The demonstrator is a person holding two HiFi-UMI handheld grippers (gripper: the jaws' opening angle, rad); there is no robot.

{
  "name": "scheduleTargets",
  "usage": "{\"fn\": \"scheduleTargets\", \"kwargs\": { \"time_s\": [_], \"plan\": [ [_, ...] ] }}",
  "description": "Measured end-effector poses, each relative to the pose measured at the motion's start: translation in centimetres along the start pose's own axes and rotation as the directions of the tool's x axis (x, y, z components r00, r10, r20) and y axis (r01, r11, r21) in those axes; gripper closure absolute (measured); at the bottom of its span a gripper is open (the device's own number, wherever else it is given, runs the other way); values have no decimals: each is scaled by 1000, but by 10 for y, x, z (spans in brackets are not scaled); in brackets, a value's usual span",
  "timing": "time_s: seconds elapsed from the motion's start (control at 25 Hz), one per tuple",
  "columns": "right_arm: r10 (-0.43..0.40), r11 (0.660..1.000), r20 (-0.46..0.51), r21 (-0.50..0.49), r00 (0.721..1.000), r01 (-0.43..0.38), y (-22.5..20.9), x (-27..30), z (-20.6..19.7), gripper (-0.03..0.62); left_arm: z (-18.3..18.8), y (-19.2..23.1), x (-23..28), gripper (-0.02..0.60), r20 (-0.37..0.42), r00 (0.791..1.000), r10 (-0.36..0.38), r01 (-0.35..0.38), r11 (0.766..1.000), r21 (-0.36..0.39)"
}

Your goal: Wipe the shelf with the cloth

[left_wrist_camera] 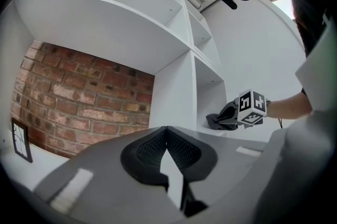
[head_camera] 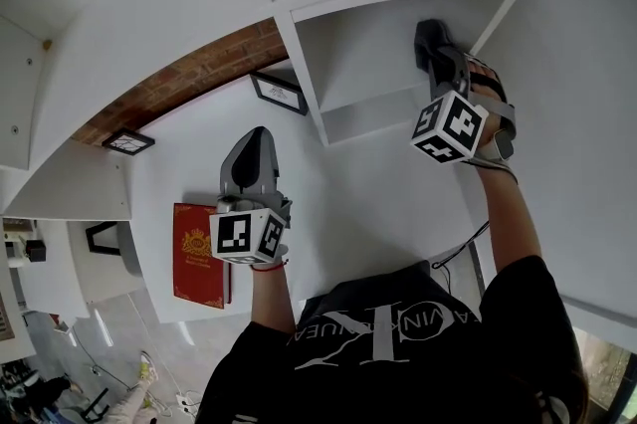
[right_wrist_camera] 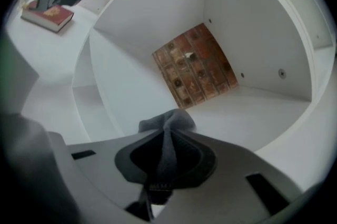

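The cloth (right_wrist_camera: 169, 122) is squeezed tight between the jaws of the right gripper (head_camera: 438, 54). A soft grey bunch of it sticks out past the tips. It is held inside a small box of the white shelf (right_wrist_camera: 253, 112), near the front edge, with red bricks seen at the back. Whether the cloth is touching the box's floor cannot be told.

The left gripper (left_wrist_camera: 166, 132) is held level over the wide board next to that box. Its jaws are pressed together and nothing is caught in them. A red book (head_camera: 199, 255) is seen lying near the front edge of that board, just beside this gripper.

It looks like the wiping of this box is only being started. Next, the cloth should be pushed down flat on the floor of the box. Then it should be rubbed from the back corners out to the front edge. The squeeze on the cloth must be kept tight, or it may be dropped.
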State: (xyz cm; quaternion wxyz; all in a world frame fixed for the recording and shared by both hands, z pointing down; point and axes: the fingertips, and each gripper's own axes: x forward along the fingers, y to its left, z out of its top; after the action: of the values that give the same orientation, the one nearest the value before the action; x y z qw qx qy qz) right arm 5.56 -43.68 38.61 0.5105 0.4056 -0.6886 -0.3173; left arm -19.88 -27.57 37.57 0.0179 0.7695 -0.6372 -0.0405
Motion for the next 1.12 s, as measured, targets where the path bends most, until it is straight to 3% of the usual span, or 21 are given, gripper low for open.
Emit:
{"fn": "scheduleTargets", "kwargs": {
  "time_s": [0.12,0.28,0.44,0.72,1.12],
  "plan": [
    [67,986,46,148,997,-73,4,-4,6,546,2,-6,-3,571,3,1000,-12,12,1000,1],
    [128,952,122,263,984,-156,16,-12,15,546,7,-14,-10,571,15,1000,-22,22,1000,2],
    [189,860,240,428,952,-279,16,-32,22,546,12,-18,-22,569,33,999,-13,13,1000,1],
    [105,716,446,587,889,-379,6,-93,23,546,19,-36,-49,571,45,999,-11,11,1000,13],
    [7,635,583,624,812,-454,10,-180,12,546,30,-67,-95,571,34,999,-6,5,999,50]
  ]
}}
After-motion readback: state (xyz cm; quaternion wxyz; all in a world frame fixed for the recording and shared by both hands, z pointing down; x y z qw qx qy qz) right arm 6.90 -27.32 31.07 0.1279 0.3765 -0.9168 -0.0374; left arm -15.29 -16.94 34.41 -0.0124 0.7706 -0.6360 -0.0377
